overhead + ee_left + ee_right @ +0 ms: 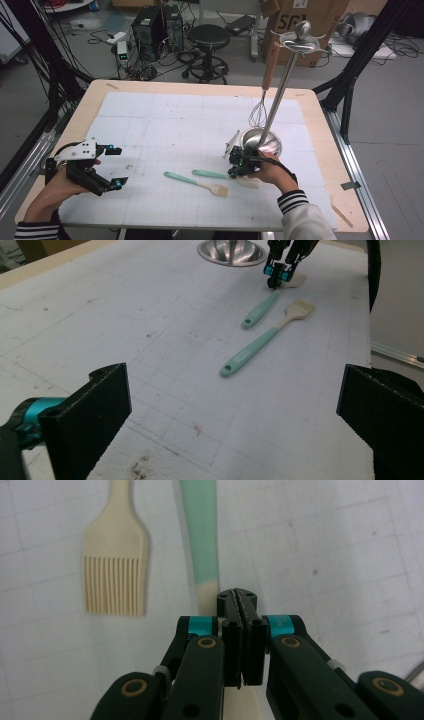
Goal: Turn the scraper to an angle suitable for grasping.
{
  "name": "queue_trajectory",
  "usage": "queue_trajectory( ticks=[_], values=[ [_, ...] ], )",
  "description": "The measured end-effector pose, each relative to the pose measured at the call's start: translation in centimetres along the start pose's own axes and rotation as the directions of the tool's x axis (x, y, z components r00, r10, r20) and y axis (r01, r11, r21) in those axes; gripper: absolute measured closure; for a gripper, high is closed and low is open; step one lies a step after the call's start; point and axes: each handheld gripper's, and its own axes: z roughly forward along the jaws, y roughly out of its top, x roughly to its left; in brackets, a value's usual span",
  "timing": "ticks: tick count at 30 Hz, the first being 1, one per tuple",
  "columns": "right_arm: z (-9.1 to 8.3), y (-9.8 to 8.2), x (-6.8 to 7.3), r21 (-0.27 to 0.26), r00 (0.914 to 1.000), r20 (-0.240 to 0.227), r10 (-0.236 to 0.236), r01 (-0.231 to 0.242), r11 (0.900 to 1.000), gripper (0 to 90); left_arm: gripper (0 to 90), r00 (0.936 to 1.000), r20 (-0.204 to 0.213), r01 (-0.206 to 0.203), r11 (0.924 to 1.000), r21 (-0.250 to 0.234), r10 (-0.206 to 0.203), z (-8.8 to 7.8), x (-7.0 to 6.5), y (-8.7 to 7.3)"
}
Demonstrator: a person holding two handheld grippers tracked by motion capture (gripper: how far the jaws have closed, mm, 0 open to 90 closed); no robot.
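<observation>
Two mint-handled utensils lie on the white mat: a brush (197,182) (265,340) with cream bristles (115,565) and, beside it, a spatula (210,174) (260,310) (200,535) with a cream blade. My right gripper (239,162) (277,272) (241,600) points down over the spatula's neck. Its jaws are pressed flat together with nothing between them. My left gripper (116,166) (240,410) rests near the table's left front with jaws wide apart and nothing between them.
A steel utensil stand (265,140) with a tall pole rises just behind my right hand. A wooden-handled whisk (258,112) hangs from its top ring. A thin wooden stick (341,214) lies at the table's right front edge.
</observation>
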Motion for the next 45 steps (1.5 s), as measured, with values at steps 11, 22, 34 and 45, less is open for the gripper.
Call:
queue_trajectory(
  ticks=[11,22,34,45],
  values=[
    [-0.9,-2.4,1.1,0.003,0.9997,-0.013,0.021,-0.021,1.000,89.0,1.6,1.0000,0.000,-0.005,0.9999,0.009,0.005,0.2,0.0,0.0],
    [-1.5,-4.1,1.8,0.017,0.9997,-0.015,0.018,-0.018,1.000,89.0,1.7,1.0000,-0.001,-0.006,0.9999,0.010,0.006,0.2,0.0,0.0],
    [-4.3,-5.0,2.2,-0.098,0.9987,-0.027,0.044,-0.046,0.994,74.7,1.7,1.0000,0.001,-0.005,1.0000,0.003,0.005,0.1,0.1,0.1],
    [-7.4,-4.1,3.3,-0.177,0.9993,-0.036,-0.004,-0.003,0.984,20.4,1.7,1.0000,-0.003,-0.004,1.0000,0.000,0.004,0.0,0.2,0.1]
  ],
)
